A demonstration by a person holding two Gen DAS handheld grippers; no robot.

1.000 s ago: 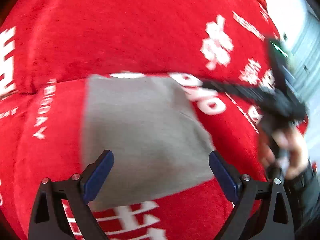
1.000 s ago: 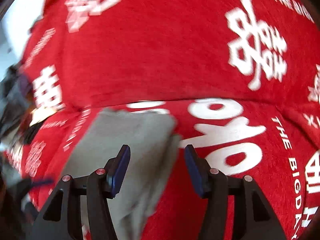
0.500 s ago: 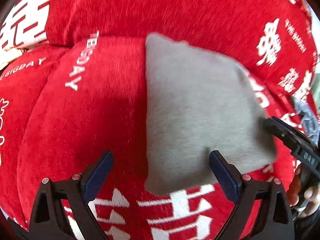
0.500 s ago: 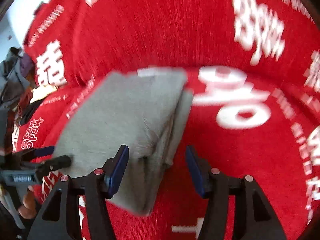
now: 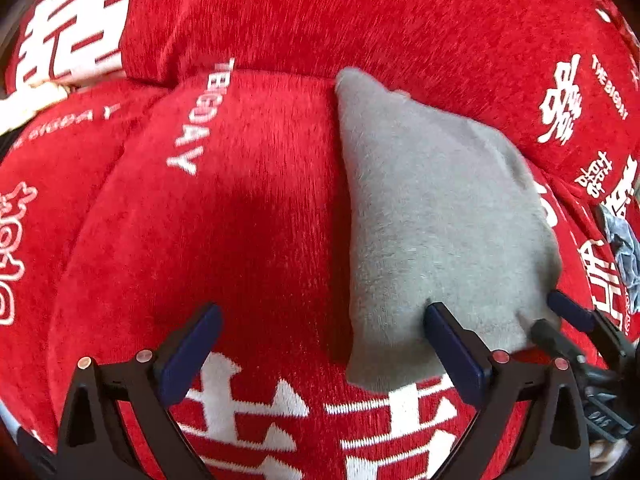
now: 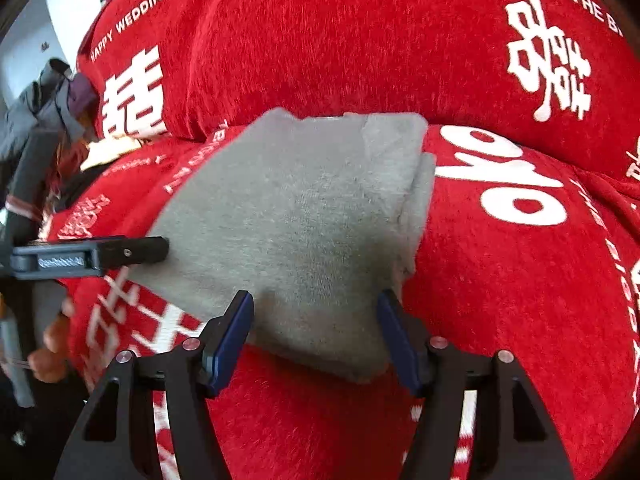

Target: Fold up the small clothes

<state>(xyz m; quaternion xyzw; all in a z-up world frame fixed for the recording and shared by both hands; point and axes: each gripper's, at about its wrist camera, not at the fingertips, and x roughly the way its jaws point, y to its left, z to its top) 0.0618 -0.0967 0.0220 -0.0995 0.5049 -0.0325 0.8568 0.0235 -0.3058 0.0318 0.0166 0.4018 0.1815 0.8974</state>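
A folded grey garment (image 5: 436,216) lies on the red sofa seat; it also shows in the right wrist view (image 6: 304,224), with stacked layers at its right edge. My left gripper (image 5: 320,344) is open; its right finger touches the garment's near edge and its left finger is over bare red fabric. My right gripper (image 6: 316,336) is open, its jaws astride the garment's near corner, not closed on it. The right gripper's fingertips (image 5: 560,320) show at the garment's right corner in the left view. The left gripper's finger (image 6: 100,254) shows at the garment's left edge.
The red sofa cover (image 6: 500,280) with white lettering fills both views, its backrest (image 5: 360,12) behind the garment. A pile of grey and dark clothes (image 6: 48,104) lies at the sofa's far left end. A grey-blue cloth (image 5: 624,248) lies at the right edge.
Both grippers have drawn nearer the garment's near edge. The garment has shifted right in the left view. The right gripper now straddles its near corner. Jaw openings are unchanged.
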